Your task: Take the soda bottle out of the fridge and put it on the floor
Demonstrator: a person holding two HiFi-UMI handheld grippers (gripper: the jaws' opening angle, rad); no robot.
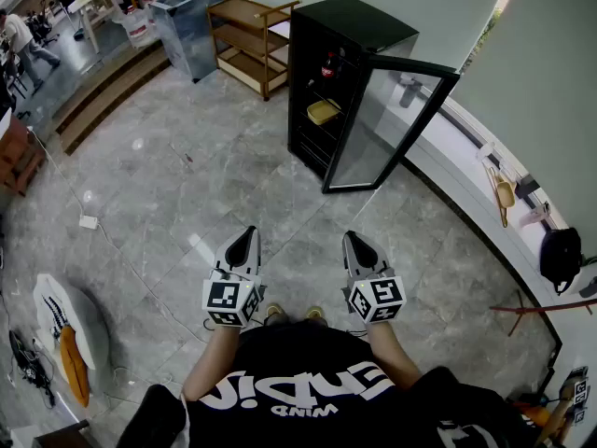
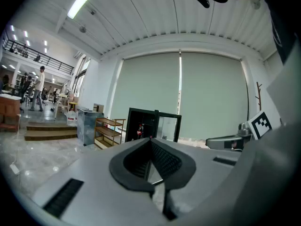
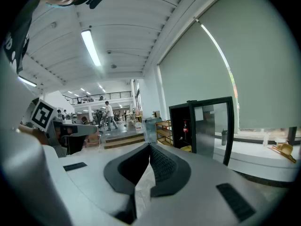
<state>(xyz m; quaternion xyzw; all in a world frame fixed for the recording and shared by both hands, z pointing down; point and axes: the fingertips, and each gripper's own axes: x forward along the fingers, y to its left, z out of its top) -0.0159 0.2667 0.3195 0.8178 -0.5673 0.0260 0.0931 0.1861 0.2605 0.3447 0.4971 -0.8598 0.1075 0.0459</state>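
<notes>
A black fridge [image 1: 350, 26] stands a few steps ahead with its glass door [image 1: 392, 124] swung open to the right. The soda bottle [image 1: 328, 66], dark with a red label, stands upright on an upper shelf inside; it also shows in the left gripper view [image 2: 140, 130] and the right gripper view [image 3: 184, 126]. A yellow item [image 1: 323, 112] lies on a lower shelf. My left gripper [image 1: 250, 232] and right gripper [image 1: 353, 237] are held side by side in front of my body, pointing toward the fridge and far from it. Both are shut with nothing between the jaws.
A wooden shelf rack [image 1: 247, 40] and a grey bin [image 1: 187, 26] stand left of the fridge. Steps [image 1: 103, 91] rise at the far left. A white ledge [image 1: 466, 157] runs along the right wall, with a black bag [image 1: 560, 255] by it. A cable and plug block [image 1: 89, 222] lie on the marble floor.
</notes>
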